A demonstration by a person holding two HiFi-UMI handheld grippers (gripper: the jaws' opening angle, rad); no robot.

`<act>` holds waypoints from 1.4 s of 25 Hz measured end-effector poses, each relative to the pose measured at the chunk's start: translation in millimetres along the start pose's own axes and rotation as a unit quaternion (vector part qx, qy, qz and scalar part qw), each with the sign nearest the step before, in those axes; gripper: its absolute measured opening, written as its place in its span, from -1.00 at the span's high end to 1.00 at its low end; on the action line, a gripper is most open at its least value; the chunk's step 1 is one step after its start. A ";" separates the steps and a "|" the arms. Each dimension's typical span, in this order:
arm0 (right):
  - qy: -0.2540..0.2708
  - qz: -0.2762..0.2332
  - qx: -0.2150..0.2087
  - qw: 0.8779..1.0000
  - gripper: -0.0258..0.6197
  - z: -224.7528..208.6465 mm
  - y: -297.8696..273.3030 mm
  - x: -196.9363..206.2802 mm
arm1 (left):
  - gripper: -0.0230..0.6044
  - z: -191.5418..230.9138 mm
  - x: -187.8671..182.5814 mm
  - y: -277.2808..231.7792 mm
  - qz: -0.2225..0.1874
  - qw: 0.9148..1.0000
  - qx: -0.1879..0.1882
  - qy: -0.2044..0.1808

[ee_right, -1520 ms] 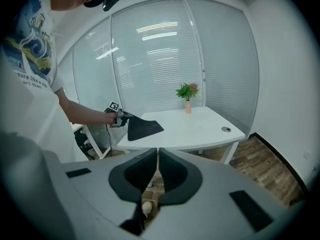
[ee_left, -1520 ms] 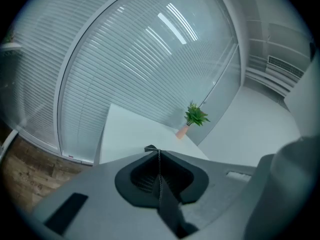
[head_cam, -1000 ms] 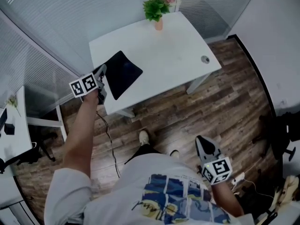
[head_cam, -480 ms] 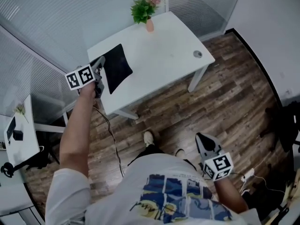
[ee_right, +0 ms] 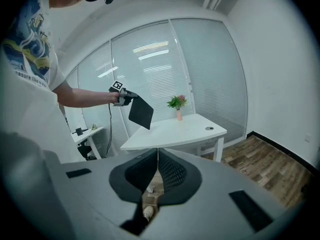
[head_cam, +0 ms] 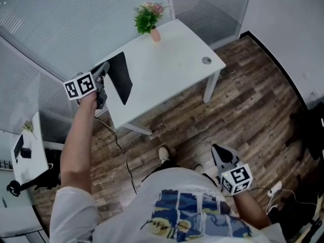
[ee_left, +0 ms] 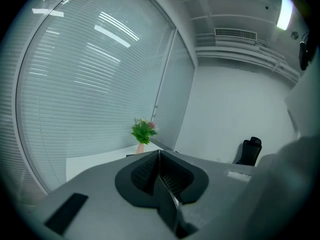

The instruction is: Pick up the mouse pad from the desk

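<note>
The black mouse pad point(head_cam: 120, 77) hangs off the white desk point(head_cam: 172, 59), pinched at its corner by my left gripper point(head_cam: 105, 68), which is shut on it. In the left gripper view the pad shows edge-on as a thin strip point(ee_left: 169, 191) between the closed jaws of the left gripper point(ee_left: 159, 155). In the right gripper view the pad point(ee_right: 140, 112) dangles tilted above the near left corner of the desk point(ee_right: 185, 129). My right gripper point(head_cam: 218, 150) stays low beside the person's body, over the floor, jaws shut and empty; its tips point(ee_right: 158, 153) meet.
A potted plant point(head_cam: 147, 18) stands at the desk's far edge, and a round cable grommet point(head_cam: 206, 61) sits near its right corner. A cable point(head_cam: 119, 147) trails down from the left gripper. A small side table point(head_cam: 26, 151) stands at left. Blinds line the glass walls.
My left gripper has risen and drawn leftward with the mouse pad, which went from lying flat on the desk to hanging free. The right gripper has barely shifted.
</note>
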State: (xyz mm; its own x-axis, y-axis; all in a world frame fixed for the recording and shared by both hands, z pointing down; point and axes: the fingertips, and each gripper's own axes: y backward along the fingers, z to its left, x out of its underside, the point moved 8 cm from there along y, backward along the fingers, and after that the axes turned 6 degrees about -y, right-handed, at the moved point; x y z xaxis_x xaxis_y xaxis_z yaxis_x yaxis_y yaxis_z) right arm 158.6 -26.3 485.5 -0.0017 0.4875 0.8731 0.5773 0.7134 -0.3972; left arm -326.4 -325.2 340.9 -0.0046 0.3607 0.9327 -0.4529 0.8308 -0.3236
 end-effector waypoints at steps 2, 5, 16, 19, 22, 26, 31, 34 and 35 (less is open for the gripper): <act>0.001 -0.003 -0.003 1.000 0.90 -3.5 5.8 1.8 | 0.89 -13.6 -10.1 5.2 -0.002 1.000 0.008 -0.007; 0.002 -0.007 -0.005 1.000 0.91 -8.9 14.7 3.4 | 0.89 -36.2 -24.2 13.1 -0.005 1.000 0.018 -0.018; 0.006 -0.008 -0.024 1.000 0.91 -26.5 37.3 14.1 | 0.89 -114.7 -64.7 41.9 -0.017 0.997 0.059 -0.054; 0.008 -0.009 -0.029 0.999 0.92 -26.2 42.5 15.8 | 0.89 -129.4 -72.3 52.4 -0.018 0.996 0.064 -0.065; 0.009 -0.008 -0.034 0.999 0.92 -28.7 50.9 20.2 | 0.89 -149.2 -82.1 63.9 -0.020 0.994 0.070 -0.079; 0.010 -0.007 -0.037 0.999 0.92 -32.6 59.7 26.1 | 0.89 -174.9 -93.9 76.7 -0.023 0.991 0.084 -0.097; 0.012 -0.009 -0.038 0.999 0.92 -36.2 66.9 30.2 | 0.89 -195.9 -101.0 88.8 -0.026 0.990 0.095 -0.106; 0.014 -0.008 -0.038 0.999 0.92 -38.2 73.4 34.2 | 0.89 -213.4 -104.1 96.6 -0.030 0.988 0.103 -0.115; 0.015 -0.009 -0.038 0.999 0.92 -39.0 75.6 35.9 | 0.89 -219.9 -104.9 99.5 -0.031 0.987 0.106 -0.118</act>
State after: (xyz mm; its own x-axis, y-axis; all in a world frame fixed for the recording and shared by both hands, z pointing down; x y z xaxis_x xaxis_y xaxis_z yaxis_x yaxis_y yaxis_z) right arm 234.0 25.5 497.8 0.0109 0.4598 0.8880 0.6378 0.6807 -0.3603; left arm -174.9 -187.1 175.8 -0.1675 0.1812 0.9691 -0.6346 0.7324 -0.2466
